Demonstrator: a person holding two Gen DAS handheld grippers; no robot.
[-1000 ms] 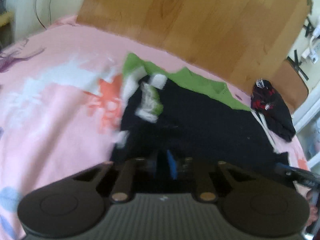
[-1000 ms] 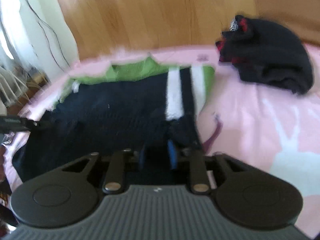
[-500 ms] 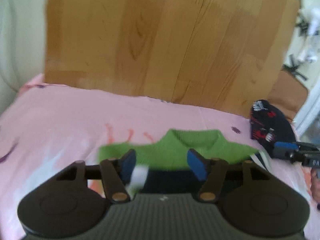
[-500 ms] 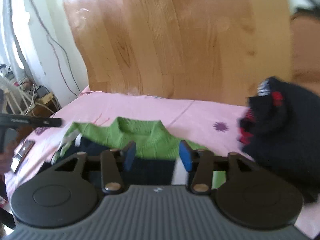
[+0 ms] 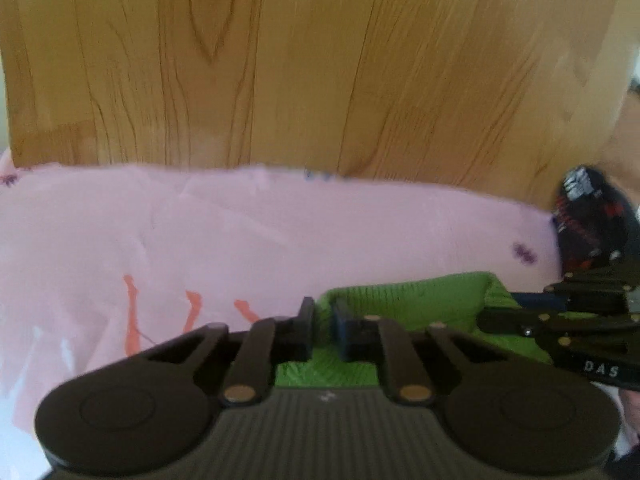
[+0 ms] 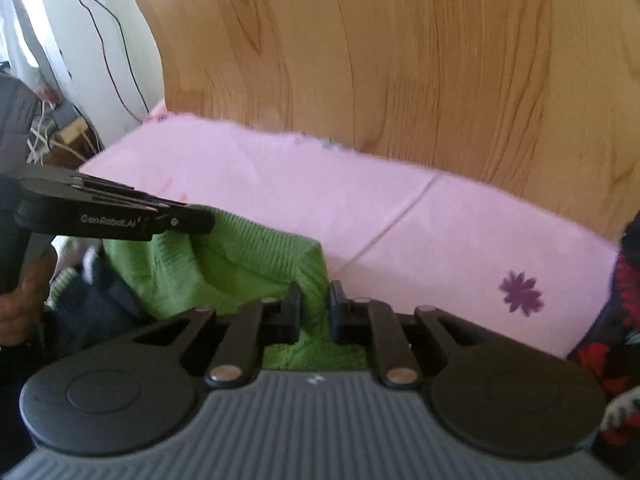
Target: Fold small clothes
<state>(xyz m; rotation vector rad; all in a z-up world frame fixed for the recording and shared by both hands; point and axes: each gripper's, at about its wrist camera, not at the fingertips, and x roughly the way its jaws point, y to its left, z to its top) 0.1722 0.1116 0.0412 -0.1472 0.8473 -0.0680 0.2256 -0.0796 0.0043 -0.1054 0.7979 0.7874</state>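
Two tools clench the green sweater's (image 6: pixel 240 264) collar edge on the pink bed (image 6: pixel 320 192), left tool (image 5: pixel 322 320) shut, right tool (image 6: pixel 314 306) closing on knit; thin pinches may slip, letting the fold collapse unevenly.

Setting: a bedroom in a home is indicated.
Work surface: a bed is covered by a pink bedsheet (image 6: pixel 360 200) printed with a purple flower (image 6: pixel 520 293) and orange marks (image 5: pixel 192 312).
Headboard: a curved wooden headboard (image 5: pixel 320 64) with visible grain is seen directly behind the sheet.
Clothing: a green knitted sweater (image 6: pixel 248 264) is laid on the sheet; a dark red-patterned garment (image 5: pixel 592 220) is bundled at the sheet's edge beside the headboard.
Surroundings: a white wall (image 6: pixel 104 40) with a black cable (image 6: pixel 108 56) hanging down it, and tangled wiring (image 6: pixel 52 128) at floor level, are seen beside the bed.
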